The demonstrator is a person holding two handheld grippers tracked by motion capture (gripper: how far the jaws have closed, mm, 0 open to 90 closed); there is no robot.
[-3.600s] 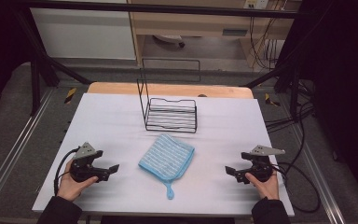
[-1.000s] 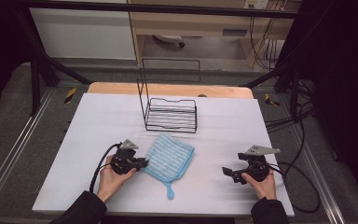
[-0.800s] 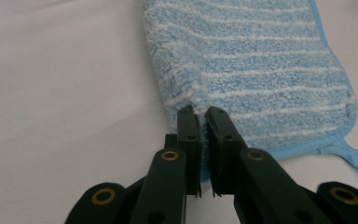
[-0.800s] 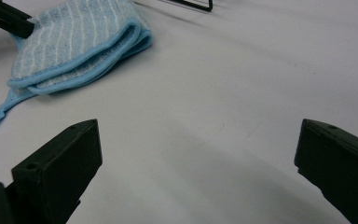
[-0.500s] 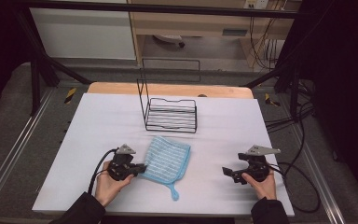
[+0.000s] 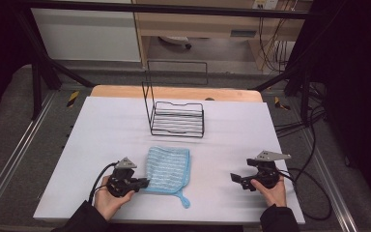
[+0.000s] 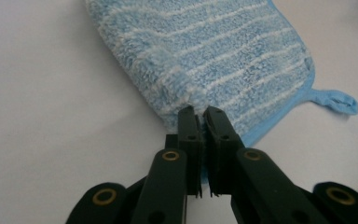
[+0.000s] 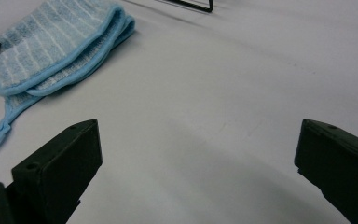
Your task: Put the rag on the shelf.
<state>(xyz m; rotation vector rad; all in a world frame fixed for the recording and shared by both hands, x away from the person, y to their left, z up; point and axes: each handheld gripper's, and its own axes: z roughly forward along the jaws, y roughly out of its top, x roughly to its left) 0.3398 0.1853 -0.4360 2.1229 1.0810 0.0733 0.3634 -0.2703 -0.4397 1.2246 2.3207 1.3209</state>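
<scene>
I count one blue cloth [image 6: 168, 169] and one wire rack [image 6: 178, 118] at its 12 o'clock. My left gripper [image 6: 142, 182] has just closed, clamped on the cloth's edge. My right gripper [image 6: 235, 178] stands with jaws wide apart.

Cloth [image 6: 168, 170] lies on table [image 6: 101, 125], before wire rack [image 6: 178, 119], seemingly just apart

Light blue terry cloth [image 6: 168, 169] with white stripes and blue edging; black wire rack [image 6: 178, 119]; white table [image 6: 101, 125].
</scene>
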